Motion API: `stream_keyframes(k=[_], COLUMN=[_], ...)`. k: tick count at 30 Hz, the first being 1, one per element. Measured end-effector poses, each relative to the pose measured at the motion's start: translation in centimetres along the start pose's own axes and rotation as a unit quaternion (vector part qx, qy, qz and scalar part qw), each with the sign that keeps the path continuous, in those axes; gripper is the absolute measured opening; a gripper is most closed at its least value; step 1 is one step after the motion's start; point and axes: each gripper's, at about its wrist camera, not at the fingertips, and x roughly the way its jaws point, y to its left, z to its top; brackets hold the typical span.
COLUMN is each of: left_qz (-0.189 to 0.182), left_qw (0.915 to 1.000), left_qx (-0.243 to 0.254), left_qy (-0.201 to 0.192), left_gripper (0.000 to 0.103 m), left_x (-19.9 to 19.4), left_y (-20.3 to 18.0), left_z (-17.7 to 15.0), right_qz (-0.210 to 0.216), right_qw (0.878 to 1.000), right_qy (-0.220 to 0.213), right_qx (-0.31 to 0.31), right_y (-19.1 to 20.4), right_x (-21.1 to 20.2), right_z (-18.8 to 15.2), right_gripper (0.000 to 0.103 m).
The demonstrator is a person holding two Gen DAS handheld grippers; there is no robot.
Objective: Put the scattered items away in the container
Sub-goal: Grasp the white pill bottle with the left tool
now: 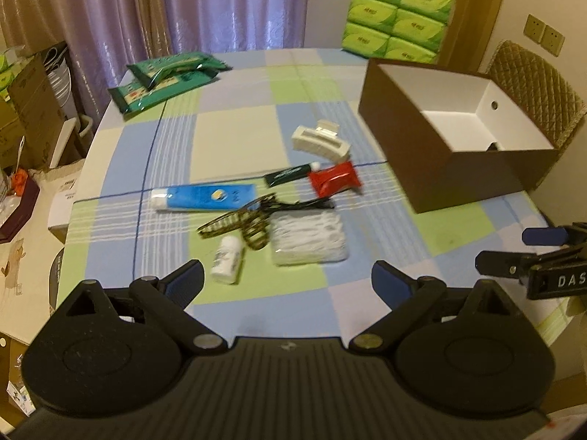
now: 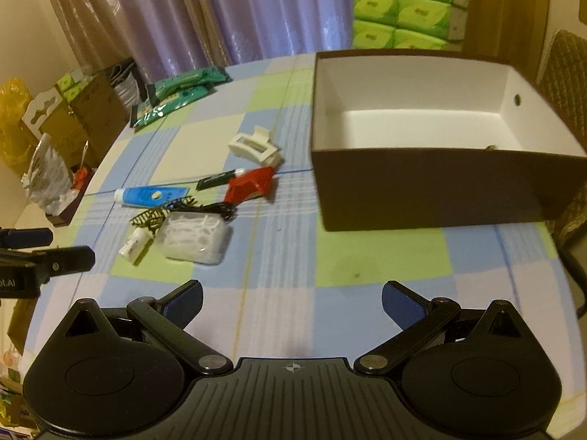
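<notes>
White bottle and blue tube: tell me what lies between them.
In the left wrist view, the striped hair clip lies between the white bottle and the blue tube.

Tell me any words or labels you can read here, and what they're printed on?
"DAS": right gripper body, cut off at the frame edge.
"ot.AI": left gripper body, also cut off.
Print on the blue tube, small white bottle, green tissue packs and green packets: too blurred to read.

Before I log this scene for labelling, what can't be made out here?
- Box floor, near part: hidden by its front wall, both views; a small thing peeks out, unidentifiable.
- Print on the white bottle and blue tube: blurred.
- Black tangle: too blurred to name.
</notes>
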Motion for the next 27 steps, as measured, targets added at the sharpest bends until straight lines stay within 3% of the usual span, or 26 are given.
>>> stream_keyframes(k=[6, 8, 13, 18, 20, 27], left_qz=[0.003, 0.002, 0.002, -0.011, -0.019, -0.042], left_qw=[0.9998, 0.9997, 0.9992, 0.9982, 0.9975, 0.9946], left_qx=[0.012, 0.014, 0.027, 0.042, 0.048, 0.068], left_qy=[0.016, 0.022, 0.029, 0.041, 0.049, 0.065], left_gripper=[0.087, 0.079, 0.074, 0.059, 0.047, 0.033], left_x=[2.2, 3.0, 5.1, 7.5, 8.4, 11.1], left_y=[2.4, 3.2, 4.7, 5.6, 5.7, 5.9], left_z=[-0.9, -1.1, -0.8, -0.2, 0.0, 0.7], right_qz=[0.0, -0.002, -0.009, -0.017, -0.02, -0.031], right_qw=[1.0, 1.0, 1.0, 0.999, 0.999, 0.998], right_qy=[0.006, 0.007, 0.015, 0.023, 0.025, 0.03], right_qx=[0.011, 0.012, 0.016, 0.016, 0.019, 0.037], right_y=[1.7, 2.2, 3.7, 5.0, 5.2, 5.4], right_x=[2.5, 3.5, 6.2, 8.1, 8.7, 9.9], right_z=[0.2, 0.3, 0.8, 1.0, 1.2, 1.8], right_gripper=[0.101, 0.101, 0.101, 0.101, 0.101, 0.101])
